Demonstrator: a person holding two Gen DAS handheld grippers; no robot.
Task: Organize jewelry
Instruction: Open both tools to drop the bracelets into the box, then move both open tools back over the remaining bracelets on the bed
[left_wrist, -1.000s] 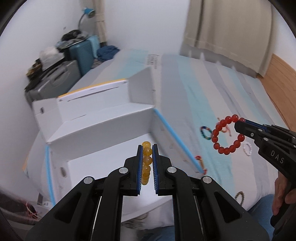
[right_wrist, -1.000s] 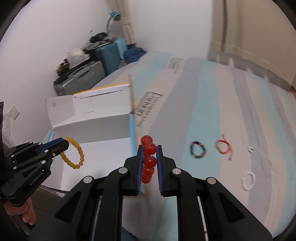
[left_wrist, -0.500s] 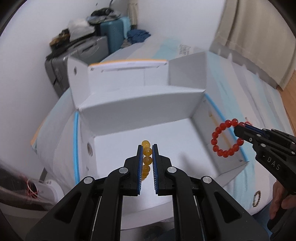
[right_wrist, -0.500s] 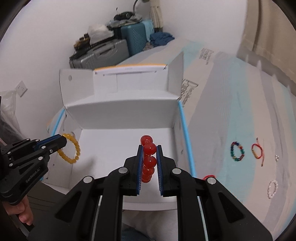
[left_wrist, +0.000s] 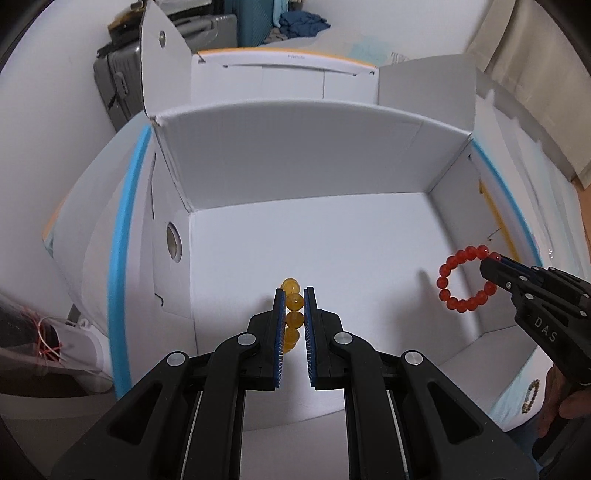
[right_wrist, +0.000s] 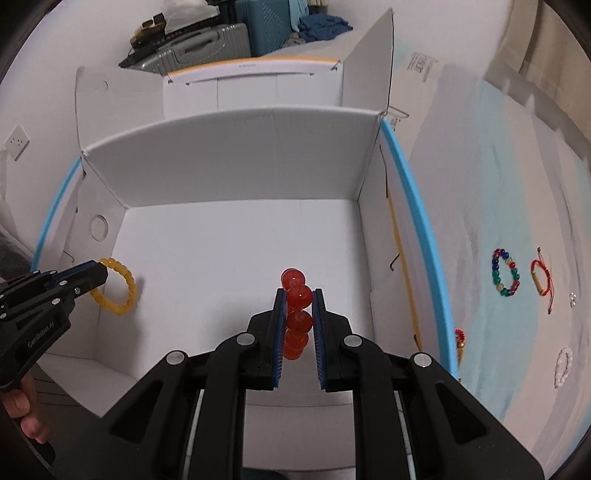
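Note:
My left gripper (left_wrist: 294, 295) is shut on a yellow bead bracelet (left_wrist: 292, 316) and holds it over the open white cardboard box (left_wrist: 303, 147). It also shows at the left of the right wrist view (right_wrist: 96, 275), with the yellow bracelet (right_wrist: 118, 286) hanging inside the box. My right gripper (right_wrist: 298, 295) is shut on a red bead bracelet (right_wrist: 296, 317) above the box floor (right_wrist: 221, 258). In the left wrist view the right gripper (left_wrist: 491, 264) holds the red bracelet (left_wrist: 463, 278) near the box's right wall.
On the striped bed sheet (right_wrist: 517, 166) right of the box lie a multicolour bead bracelet (right_wrist: 505, 272), a red cord bracelet (right_wrist: 541, 278), a white bead bracelet (right_wrist: 563, 367) and small earrings (right_wrist: 572, 299). Suitcases (right_wrist: 207, 40) stand behind the box.
Both grippers have moved from beside the box to over its open inside, each still holding its bracelet. The box floor now fills both views.

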